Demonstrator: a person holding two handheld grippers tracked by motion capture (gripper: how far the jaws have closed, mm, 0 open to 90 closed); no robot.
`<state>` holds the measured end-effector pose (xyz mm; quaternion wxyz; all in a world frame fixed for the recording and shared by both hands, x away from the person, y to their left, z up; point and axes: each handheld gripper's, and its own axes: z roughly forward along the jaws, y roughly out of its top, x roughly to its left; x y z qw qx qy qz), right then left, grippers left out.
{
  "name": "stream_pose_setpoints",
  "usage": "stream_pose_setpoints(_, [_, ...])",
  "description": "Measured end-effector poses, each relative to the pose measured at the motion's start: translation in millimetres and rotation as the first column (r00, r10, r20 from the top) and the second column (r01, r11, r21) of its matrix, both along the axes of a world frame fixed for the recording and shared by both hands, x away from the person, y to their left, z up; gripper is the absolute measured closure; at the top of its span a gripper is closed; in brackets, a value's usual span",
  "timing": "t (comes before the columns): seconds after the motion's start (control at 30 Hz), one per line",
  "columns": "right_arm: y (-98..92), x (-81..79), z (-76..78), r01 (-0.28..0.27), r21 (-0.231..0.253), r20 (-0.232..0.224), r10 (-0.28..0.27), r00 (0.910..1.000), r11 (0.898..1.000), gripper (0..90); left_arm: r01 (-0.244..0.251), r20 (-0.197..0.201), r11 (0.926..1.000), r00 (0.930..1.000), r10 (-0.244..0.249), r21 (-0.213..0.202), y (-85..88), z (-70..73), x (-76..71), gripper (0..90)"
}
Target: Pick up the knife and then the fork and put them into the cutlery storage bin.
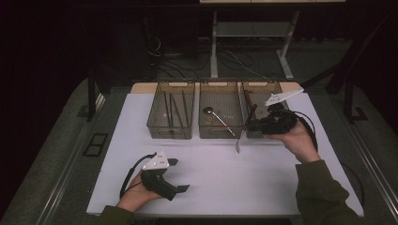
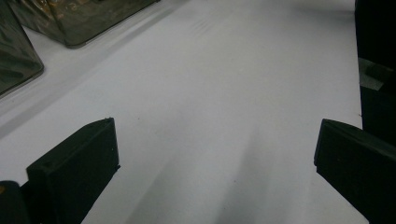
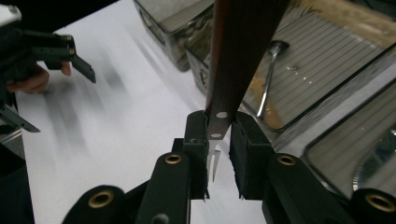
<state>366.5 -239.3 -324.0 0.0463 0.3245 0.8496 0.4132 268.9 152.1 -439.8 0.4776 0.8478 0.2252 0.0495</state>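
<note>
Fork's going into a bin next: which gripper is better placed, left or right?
Right. The right gripper already clamps the fork by the bins; the left gripper rests open and empty on the near table.

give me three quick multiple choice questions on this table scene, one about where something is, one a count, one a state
1. Where does the spoon lie?
A. in the middle bin
B. on the bare table
C. in the left gripper

2. How many clear bins stand in the row at the far side of the table?
A. two
B. three
C. five

3. How is the right gripper?
A. open over a bin
B. shut on nothing
C. shut on the wood-handled fork

Answers:
1 A, the high view shows it inside the middle bin.
2 B, the left bin, the middle one and the right bin stand side by side.
3 C, its pads clamp the wood-handled fork, tines pointing down.
</note>
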Motion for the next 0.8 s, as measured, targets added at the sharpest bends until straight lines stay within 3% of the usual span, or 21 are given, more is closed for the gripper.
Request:
stream_pose_setpoints(0.5, [-36.3,8.3,49.8,0.108,0.005,0.088,-0.109,0.9902,0.994,77.0,-0.003,-0.001,1.0000,1.0000,0.003,-0.002,0.1,0.0,0.2,0.0])
stream_pose_setpoints(0.8, [-66.9,25.1,59.1,0.209,-0.007,0.103,-0.207,0.9729,0.978,77.0,-0.004,0.000,1.0000,1.0000,0.004,-0.001,0.8,0.0,0.9,0.0])
